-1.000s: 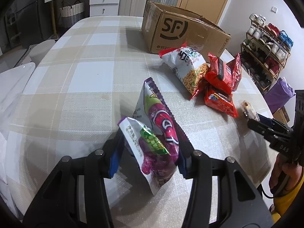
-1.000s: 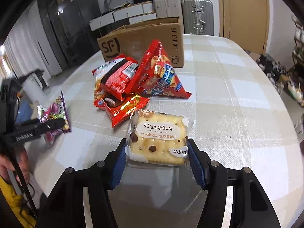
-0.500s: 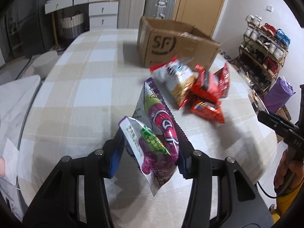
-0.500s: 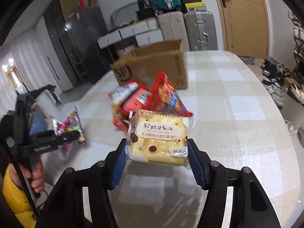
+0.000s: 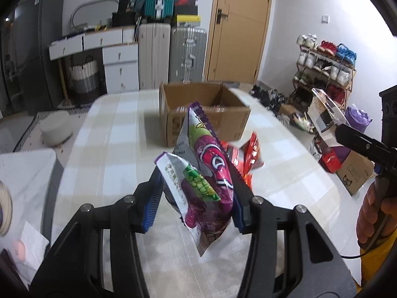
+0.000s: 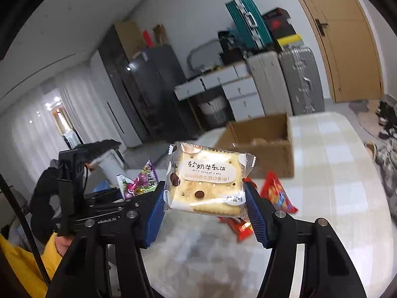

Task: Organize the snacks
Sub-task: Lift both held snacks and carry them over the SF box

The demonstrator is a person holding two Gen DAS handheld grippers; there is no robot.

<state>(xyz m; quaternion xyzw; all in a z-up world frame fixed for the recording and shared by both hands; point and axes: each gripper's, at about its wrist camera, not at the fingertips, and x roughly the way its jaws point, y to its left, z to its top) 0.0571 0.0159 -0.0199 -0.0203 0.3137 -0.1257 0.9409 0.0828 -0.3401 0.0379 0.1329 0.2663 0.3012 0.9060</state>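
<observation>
The open brown cardboard box (image 5: 206, 114) lies ahead at about twelve o'clock from both grippers, well apart across the checked tablecloth (image 5: 111, 149), its mouth upward. The left gripper (image 5: 196, 198) is clamped on a glossy purple candy bag (image 5: 206, 181), held aloft with its long axis upright. The right gripper (image 6: 206, 201) pinches a clear-wrapped square nougat biscuit (image 6: 207, 181), face toward the camera. Neither looks clearly nearer. Red snack packets (image 6: 278, 193) lie between them and the box.

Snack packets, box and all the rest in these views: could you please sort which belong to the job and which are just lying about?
Job: purple snack bag in left gripper; nougat cracker pack in right gripper; red snack packets; cardboard box.

Lying about: suitcases; shoe rack; drawers.
</observation>
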